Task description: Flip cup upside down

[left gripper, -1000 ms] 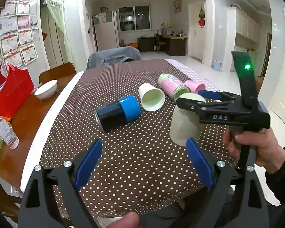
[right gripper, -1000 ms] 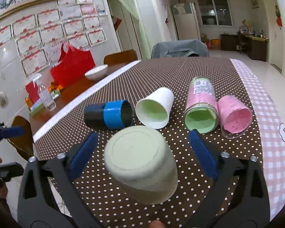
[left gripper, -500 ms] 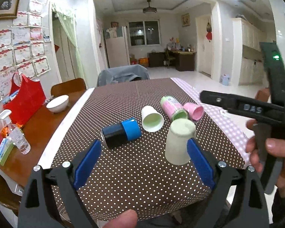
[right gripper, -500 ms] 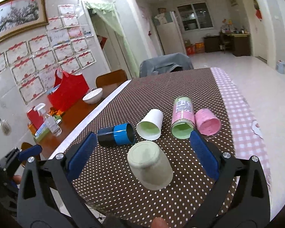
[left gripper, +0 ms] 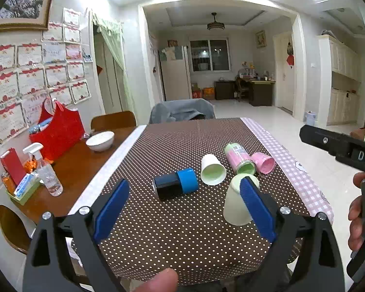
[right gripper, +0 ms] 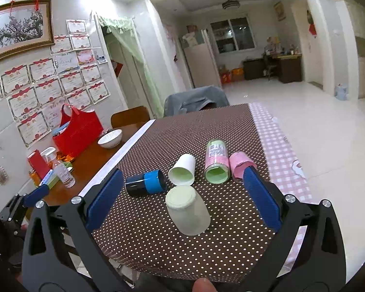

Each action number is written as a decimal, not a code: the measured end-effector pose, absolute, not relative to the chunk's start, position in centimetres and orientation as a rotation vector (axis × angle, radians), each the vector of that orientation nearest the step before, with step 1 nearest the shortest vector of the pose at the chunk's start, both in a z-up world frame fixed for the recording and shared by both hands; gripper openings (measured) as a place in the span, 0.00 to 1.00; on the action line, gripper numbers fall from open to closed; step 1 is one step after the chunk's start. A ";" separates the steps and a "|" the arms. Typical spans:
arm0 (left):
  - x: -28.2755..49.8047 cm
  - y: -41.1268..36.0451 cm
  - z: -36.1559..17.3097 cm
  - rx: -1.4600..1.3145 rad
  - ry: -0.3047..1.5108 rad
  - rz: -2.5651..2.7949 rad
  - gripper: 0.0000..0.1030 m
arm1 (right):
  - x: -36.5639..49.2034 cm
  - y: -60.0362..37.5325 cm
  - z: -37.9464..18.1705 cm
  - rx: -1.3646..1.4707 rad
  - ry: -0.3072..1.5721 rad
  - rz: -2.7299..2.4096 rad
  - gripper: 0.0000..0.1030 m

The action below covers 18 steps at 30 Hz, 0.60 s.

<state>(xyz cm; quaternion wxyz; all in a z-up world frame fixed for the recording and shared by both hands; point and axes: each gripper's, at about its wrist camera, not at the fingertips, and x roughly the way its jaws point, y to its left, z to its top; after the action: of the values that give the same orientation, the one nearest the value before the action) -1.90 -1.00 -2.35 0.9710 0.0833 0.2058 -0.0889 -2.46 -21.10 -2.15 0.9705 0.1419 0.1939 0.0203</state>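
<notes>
Brown dotted tablecloth, with one pale green cup already set mouth-down near its front edge.

On the long dining table, four cups are left lying on their sides: a black and blue cylindrical cup, a white paper cup, a pink and green labelled tumbler and a pink plastic cup. The inverted pale green plastic cup stands free on its rim. The right gripper is spread wide and empty above it; the left gripper is likewise wide and empty. Withdrawal is best made straight back, so the light cup is not clipped.
</notes>
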 end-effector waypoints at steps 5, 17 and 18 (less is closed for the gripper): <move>-2.8 -0.4 -1.5 0.145 0.393 -0.157 0.88 | -3.2 -20.2 -1.9 0.255 0.363 0.016 0.94; -3.5 0.4 -0.6 0.117 0.365 -0.107 0.88 | -3.3 -19.7 -2.3 0.232 0.366 -0.006 0.94; -3.5 0.5 -0.6 0.116 0.364 -0.106 0.88 | -3.3 -19.7 -2.2 0.230 0.365 -0.006 0.94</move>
<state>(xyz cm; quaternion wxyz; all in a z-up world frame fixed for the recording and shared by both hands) -3.47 0.48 -0.60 0.9805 0.0574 0.1807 -0.0524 -3.35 -19.69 -2.25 0.9768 0.1143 0.1811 -0.0032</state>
